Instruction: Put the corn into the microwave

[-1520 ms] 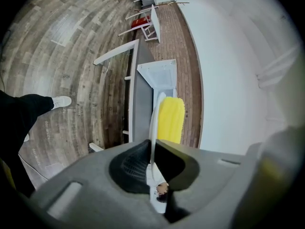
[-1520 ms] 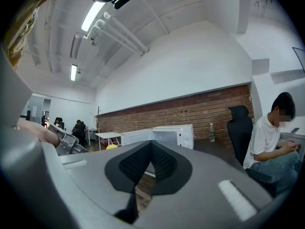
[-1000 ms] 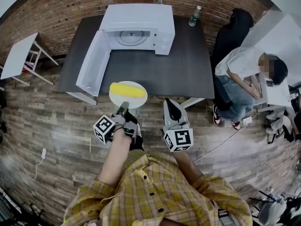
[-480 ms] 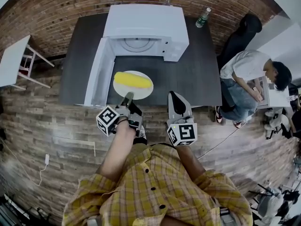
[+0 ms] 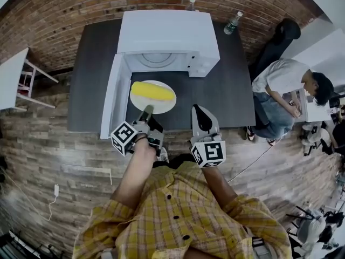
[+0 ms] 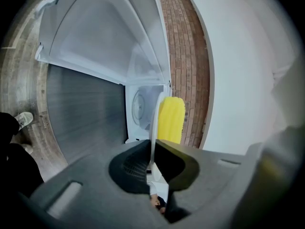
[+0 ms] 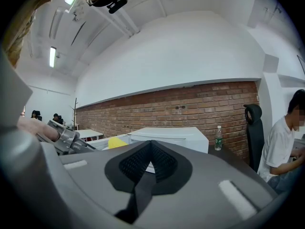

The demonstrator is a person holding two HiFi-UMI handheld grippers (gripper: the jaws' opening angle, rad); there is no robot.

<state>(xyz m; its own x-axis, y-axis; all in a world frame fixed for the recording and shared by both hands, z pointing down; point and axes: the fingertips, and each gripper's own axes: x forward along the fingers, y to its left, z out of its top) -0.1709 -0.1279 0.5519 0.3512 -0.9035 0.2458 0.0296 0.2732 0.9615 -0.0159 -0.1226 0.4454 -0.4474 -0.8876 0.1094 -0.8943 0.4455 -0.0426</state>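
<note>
The left gripper is clamped on the rim of a white plate carrying the yellow corn — held above the dark table, just in front of the open microwave. The right gripper (jaws pressed together, empty) hovers beside it.

The dark desk carries a white microwave, door open, straight beyond the left hand-held gripper. One bottle stands far beyond the right hand-held gripper; a second bottle stands behind the microwave.
</note>
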